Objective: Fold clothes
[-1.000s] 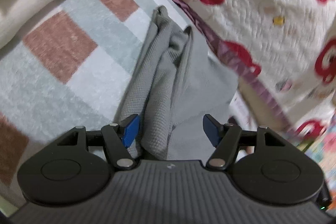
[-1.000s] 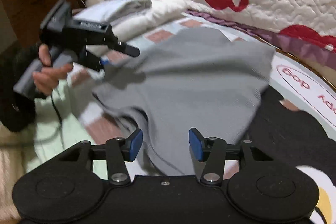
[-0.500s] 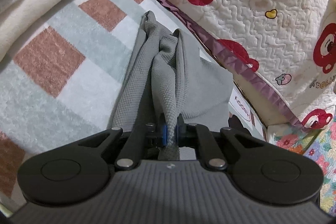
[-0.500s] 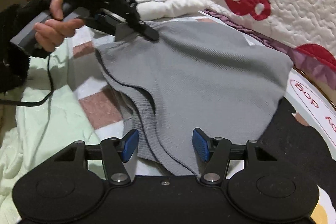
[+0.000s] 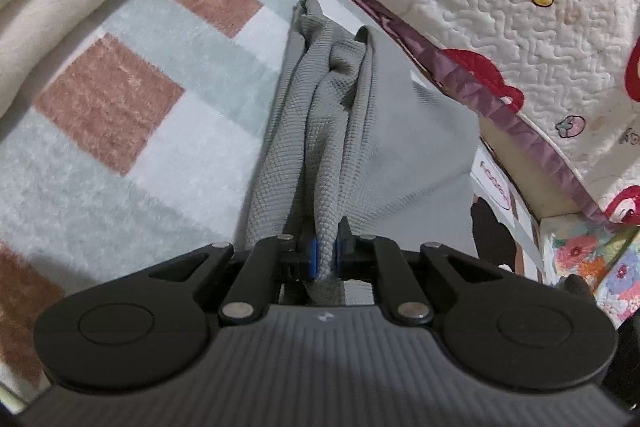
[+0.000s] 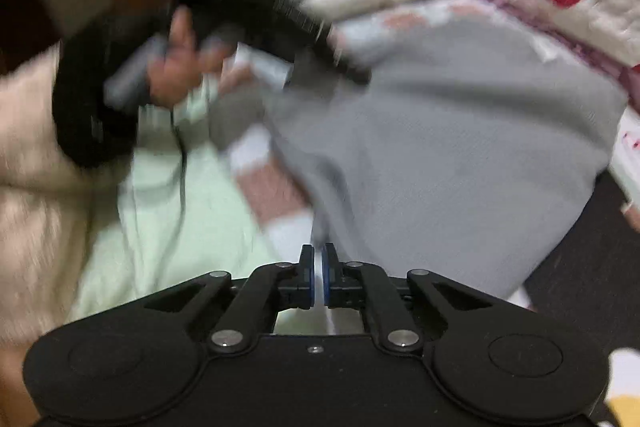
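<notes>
Grey waffle-knit garment [image 5: 352, 131] is lying bunched on the checked blanket [image 5: 120, 99] of the bed, its long ridge running straight away from our left gripper [image 5: 325, 257], whose fingers are clamping one thick fold. We are pinching the near hem with the right gripper [image 6: 319, 277]; those fingers are nearly together, though blur is hiding what sits between them. Both ends are in reach, the left at the far edge. We are seeing no containers.
</notes>
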Demonstrator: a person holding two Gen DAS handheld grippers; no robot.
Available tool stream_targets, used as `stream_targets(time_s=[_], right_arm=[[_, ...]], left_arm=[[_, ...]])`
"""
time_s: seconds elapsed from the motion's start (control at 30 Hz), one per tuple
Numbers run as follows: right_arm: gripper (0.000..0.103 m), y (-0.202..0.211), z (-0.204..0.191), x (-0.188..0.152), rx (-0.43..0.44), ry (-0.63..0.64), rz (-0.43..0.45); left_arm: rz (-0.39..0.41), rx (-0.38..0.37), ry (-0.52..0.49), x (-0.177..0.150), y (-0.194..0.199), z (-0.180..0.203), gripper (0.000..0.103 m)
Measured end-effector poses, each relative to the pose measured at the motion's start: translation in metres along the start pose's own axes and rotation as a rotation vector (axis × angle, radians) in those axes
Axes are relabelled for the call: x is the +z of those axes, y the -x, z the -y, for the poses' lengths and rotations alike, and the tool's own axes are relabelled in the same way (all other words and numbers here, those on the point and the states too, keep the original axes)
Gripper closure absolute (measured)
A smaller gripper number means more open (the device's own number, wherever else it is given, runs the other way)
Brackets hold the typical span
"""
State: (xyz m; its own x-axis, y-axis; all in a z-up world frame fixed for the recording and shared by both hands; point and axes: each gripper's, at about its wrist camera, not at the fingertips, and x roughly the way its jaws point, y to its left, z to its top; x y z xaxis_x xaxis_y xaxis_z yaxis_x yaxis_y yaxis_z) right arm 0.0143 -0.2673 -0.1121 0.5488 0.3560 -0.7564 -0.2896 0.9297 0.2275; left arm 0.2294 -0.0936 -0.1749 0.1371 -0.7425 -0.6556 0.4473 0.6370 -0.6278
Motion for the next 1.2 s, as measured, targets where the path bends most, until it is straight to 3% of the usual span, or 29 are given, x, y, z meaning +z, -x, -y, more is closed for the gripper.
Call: stream_targets(time_s=[0.1,0.23,0.33,0.5,0.57,0.63,0.67,0.7,0.9,1.0,1.2], right_arm=[[0.075,0.0,0.025,0.052,-0.023,-0.096,0.041],[0.072,-0.012,0.066,0.133,-0.072,-0.239,0.06],[0.053,-0.033,0.095,0.187,-0.095,-0.345,0.036],[0.044,-0.097,0.13,0.21,-0.134,-0.524,-0.08],[0.044,-0.118,0.131,0.209,-0.194,-0.513,-0.134],[0.044,-0.136,0.13,0.206,-0.272,-0.49,-0.172],[0.056,-0.138,0.13,0.205,-0.295,-0.474,-0.168],[0.091,-0.136,0.127,0.202,-0.315,-0.451,-0.139],[0.093,-0.097,0.104,0.192,-0.363,-0.371,0.066],[0.093,-0.098,0.094,0.192,-0.402,-0.287,0.105],[0.093,-0.124,0.099,0.203,-0.408,-0.313,0.075]], left_arm=[[-0.002,0.051,-0.098,-0.004,-0.001,0.013,0.094],[0.008,0.086,-0.161,-0.007,0.0,0.024,0.094],[0.023,0.075,-0.197,-0.01,0.003,0.028,0.095],[0.053,0.039,-0.229,-0.014,0.008,0.032,0.095],[0.061,0.02,-0.232,-0.015,0.008,0.034,0.095],[0.071,0.0,-0.239,-0.015,0.009,0.037,0.096],[0.077,-0.006,-0.25,-0.015,0.01,0.039,0.096],[0.087,-0.01,-0.263,-0.015,0.012,0.042,0.096],[0.089,-0.024,-0.251,-0.013,0.015,0.042,0.096],[0.08,-0.034,-0.211,-0.01,0.012,0.035,0.096],[0.064,-0.046,-0.094,-0.006,0.007,0.012,0.096]])
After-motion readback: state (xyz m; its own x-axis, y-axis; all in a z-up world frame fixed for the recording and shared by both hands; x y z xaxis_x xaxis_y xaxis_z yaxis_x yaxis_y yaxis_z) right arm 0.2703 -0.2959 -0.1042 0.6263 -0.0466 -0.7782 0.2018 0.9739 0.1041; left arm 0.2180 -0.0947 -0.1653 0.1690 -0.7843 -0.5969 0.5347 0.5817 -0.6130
